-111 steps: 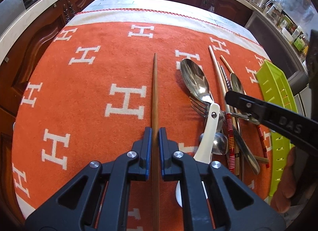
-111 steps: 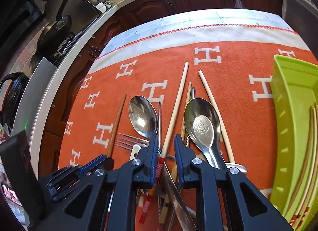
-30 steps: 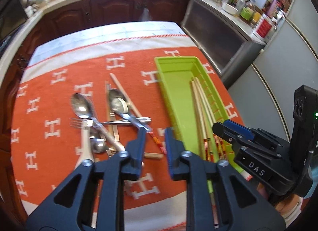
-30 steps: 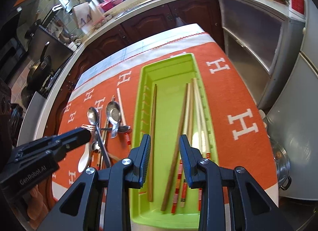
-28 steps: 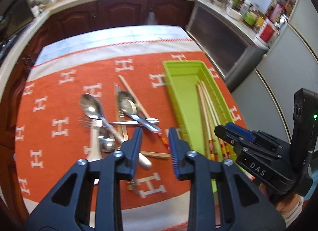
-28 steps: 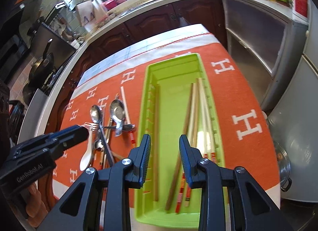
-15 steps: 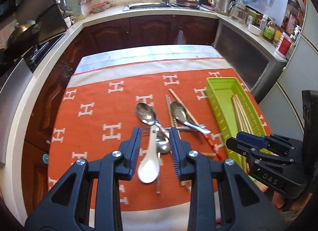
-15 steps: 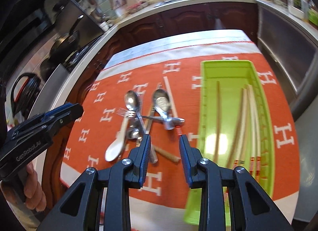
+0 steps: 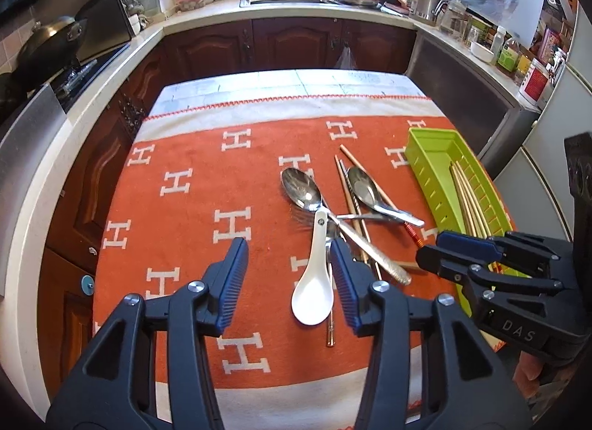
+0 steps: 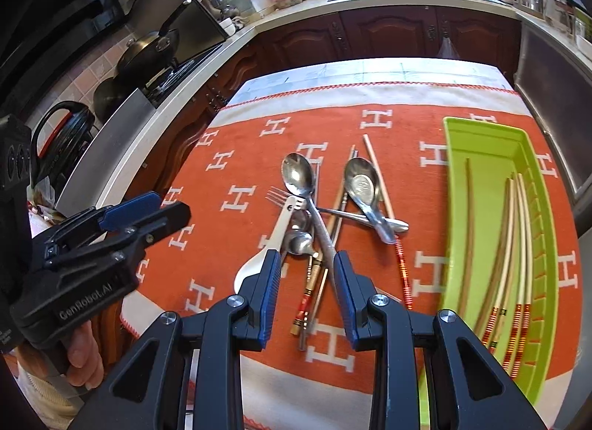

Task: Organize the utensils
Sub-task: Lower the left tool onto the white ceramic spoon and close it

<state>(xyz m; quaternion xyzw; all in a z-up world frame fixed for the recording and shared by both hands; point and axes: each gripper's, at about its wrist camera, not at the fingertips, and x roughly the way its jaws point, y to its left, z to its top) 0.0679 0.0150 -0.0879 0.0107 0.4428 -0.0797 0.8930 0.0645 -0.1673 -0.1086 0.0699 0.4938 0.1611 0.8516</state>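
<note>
A heap of utensils lies mid-cloth: a white ceramic spoon (image 9: 314, 282), two metal spoons (image 9: 301, 189) (image 10: 360, 180), a fork (image 10: 277, 194) and loose chopsticks (image 10: 401, 267). The green tray (image 9: 433, 156) at the right holds several chopsticks (image 10: 507, 237), one of them dark brown (image 10: 469, 208). My left gripper (image 9: 288, 278) hovers above the heap's near left side. Its jaws are opening and hold nothing; the white spoon lies on the cloth beneath. My right gripper (image 10: 305, 289) hangs open and empty over the heap's near end.
An orange cloth (image 9: 192, 208) with white H marks covers the table. Dark cabinets (image 9: 296, 45) and a counter with a sink ring the far side. A stove with pans (image 10: 148, 49) is at the left and a grey appliance (image 9: 547, 156) at the right.
Both grippers have swung left, from over the green tray to over the utensil heap. The left jaws have spread wider. The brown chopstick that the left gripper held earlier now lies in the tray.
</note>
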